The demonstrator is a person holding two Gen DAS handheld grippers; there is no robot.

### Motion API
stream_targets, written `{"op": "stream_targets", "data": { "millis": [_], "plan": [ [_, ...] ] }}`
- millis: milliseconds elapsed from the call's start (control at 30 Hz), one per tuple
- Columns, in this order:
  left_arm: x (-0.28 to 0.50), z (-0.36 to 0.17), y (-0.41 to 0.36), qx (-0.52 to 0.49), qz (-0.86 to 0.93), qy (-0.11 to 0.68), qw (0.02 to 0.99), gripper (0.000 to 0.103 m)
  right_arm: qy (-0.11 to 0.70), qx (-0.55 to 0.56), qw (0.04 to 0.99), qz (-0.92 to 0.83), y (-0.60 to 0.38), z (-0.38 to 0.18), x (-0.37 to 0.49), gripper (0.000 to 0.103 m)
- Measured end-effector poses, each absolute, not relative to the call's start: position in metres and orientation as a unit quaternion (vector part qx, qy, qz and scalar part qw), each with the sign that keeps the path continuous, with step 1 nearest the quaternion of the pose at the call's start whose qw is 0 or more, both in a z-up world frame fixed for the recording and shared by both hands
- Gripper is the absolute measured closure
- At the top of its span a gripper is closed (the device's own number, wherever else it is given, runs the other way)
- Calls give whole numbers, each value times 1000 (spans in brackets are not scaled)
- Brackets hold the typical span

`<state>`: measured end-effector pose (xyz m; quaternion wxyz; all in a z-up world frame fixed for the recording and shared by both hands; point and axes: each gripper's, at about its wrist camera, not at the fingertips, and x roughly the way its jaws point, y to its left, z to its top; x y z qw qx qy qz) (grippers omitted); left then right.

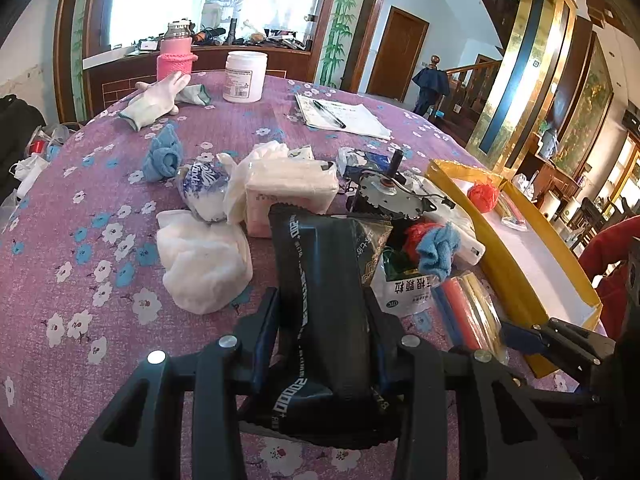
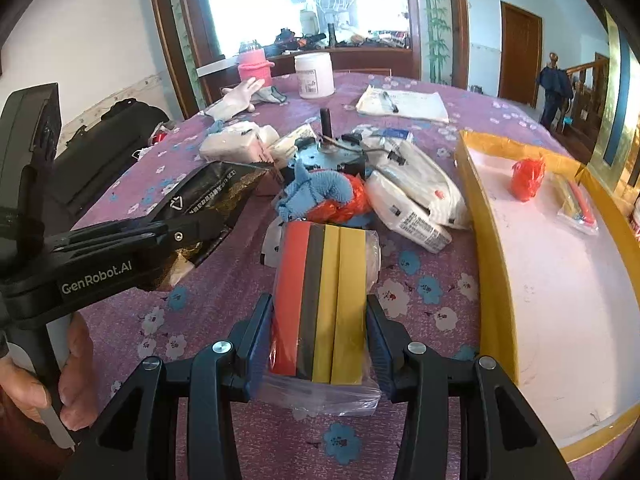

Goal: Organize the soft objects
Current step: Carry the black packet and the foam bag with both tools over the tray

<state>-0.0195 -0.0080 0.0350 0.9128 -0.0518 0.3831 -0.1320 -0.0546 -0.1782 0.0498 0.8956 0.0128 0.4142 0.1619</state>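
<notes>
My left gripper [image 1: 322, 304] is shut on a black foil pouch [image 1: 320, 264] that stands up between its fingers over the purple flowered tablecloth [image 1: 80, 280]. From the right wrist view, that gripper [image 2: 192, 224] comes in from the left, clamped on the pouch [image 2: 224, 188]. My right gripper [image 2: 319, 308] is shut on a clear-wrapped pack of red, black and yellow sponges [image 2: 320, 292], which rests on the cloth. Loose soft things lie ahead: a blue cloth [image 2: 316, 192] on a red plastic bag [image 2: 344, 204], a white towel [image 1: 204, 264], a rolled blue cloth [image 1: 164, 156] and a white glove [image 1: 156, 100].
A yellow box with a white floor [image 2: 520, 280] lies at the right, holding a red plastic ball [image 2: 528, 178] and a bag of pens [image 2: 580, 208]. Mid-table are tissue packs [image 2: 412, 196] and a small motor [image 2: 332, 152]. Farther back stand a pink bottle [image 1: 176, 60], a white jar [image 1: 245, 76] and papers [image 1: 340, 118].
</notes>
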Motion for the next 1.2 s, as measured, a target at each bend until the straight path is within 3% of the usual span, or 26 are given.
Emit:
{"op": "stream_targets", "data": {
  "millis": [667,1200],
  "plan": [
    [-14,31,-4,-71,-127,394,908,65,390,-26,911,130,-170,58,-65,55],
    [-41,54,-14,-61,-138,349,925,65,361,30,914,180,-194,84,-75,55]
  ]
}}
